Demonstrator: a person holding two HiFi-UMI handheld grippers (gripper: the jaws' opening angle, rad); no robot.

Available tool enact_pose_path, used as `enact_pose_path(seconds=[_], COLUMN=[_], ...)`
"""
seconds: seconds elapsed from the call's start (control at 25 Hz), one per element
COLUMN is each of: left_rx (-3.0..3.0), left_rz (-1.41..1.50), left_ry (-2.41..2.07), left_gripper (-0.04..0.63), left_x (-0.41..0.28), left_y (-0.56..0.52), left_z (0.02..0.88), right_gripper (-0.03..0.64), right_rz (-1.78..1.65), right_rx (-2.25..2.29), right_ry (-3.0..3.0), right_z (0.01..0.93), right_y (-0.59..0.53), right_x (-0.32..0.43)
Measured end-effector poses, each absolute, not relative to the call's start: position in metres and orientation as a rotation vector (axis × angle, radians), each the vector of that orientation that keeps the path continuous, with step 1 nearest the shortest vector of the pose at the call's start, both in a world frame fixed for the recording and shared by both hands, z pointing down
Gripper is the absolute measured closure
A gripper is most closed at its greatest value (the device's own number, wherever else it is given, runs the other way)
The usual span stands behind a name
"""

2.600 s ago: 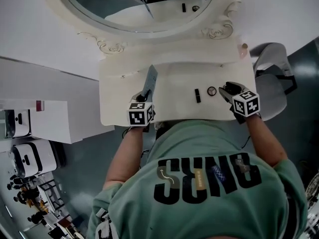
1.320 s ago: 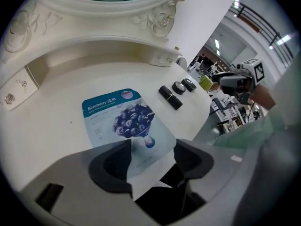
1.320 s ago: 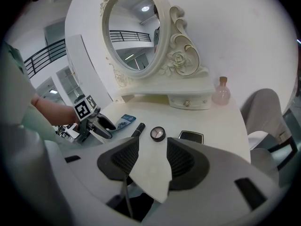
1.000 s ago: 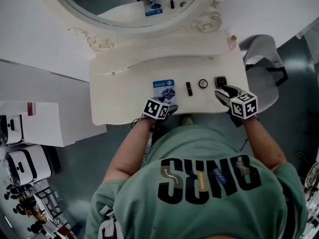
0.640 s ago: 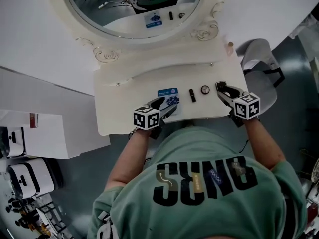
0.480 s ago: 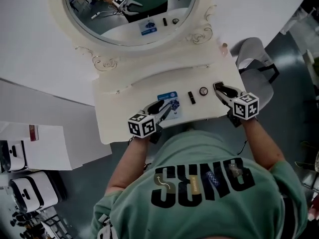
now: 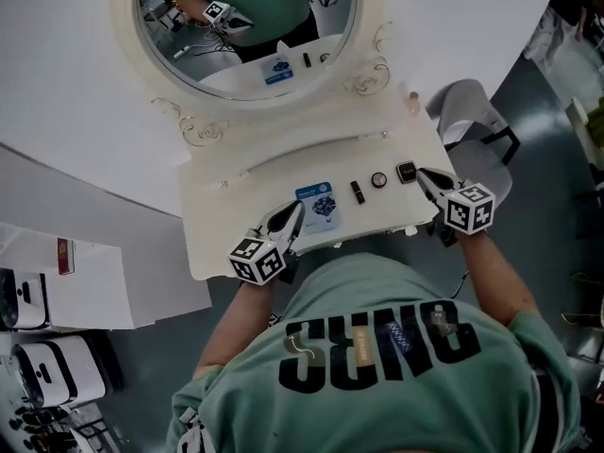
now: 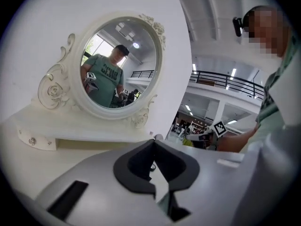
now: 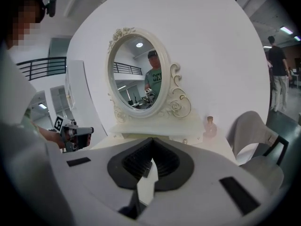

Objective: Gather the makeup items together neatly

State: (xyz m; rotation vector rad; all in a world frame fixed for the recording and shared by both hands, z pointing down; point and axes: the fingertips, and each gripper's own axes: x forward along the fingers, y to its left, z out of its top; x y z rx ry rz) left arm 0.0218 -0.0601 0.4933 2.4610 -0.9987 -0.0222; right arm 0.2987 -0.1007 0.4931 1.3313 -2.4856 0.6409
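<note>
Above the cream dressing table [image 7: 222,239], left gripper [image 7: 297,212] and right gripper [image 7: 423,175] hover, jaws just closed together and empty, flanking 4 small makeup items [image 7: 358,192] in a row.

There is one blue-and-white flat packet [image 7: 321,206], one small black tube [image 7: 358,192], one round dark compact [image 7: 378,179] and one square black case [image 7: 407,172]. One pale pink bottle [image 7: 412,102], possibly glass, and one oval white-framed mirror [image 7: 247,17].

The cream oval mirror [image 7: 247,26] is cut off by the head view's top edge. Print on the blue-and-white flat packet [image 7: 318,204] is too small to read. To its right, the small round item [image 7: 378,179] and the dark square item [image 7: 406,172] are too small to identify. The grey bodies of the left gripper [image 8: 154,142] and right gripper [image 9: 151,142] hide these items in their own views.
</note>
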Motion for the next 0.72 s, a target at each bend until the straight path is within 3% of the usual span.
enact_pose_path(seconds=[0.4, 0.72], left_rx=[2.35, 2.374], left_rz=[-0.201, -0.178], left_ry=[-1.24, -1.226], left_gripper=[0.588, 0.588], left_x=[0.063, 0.068], left_y=[-0.041, -0.03], left_z=[0.485, 0.481], right_gripper=[0.623, 0.623], right_rz=[0.681, 0.696], right_rx=[1.037, 1.057], right_ry=[-2.613, -2.587], right_z=[0.511, 0.516], right_y=[-0.097, -0.094], right_x=[0.34, 0.342])
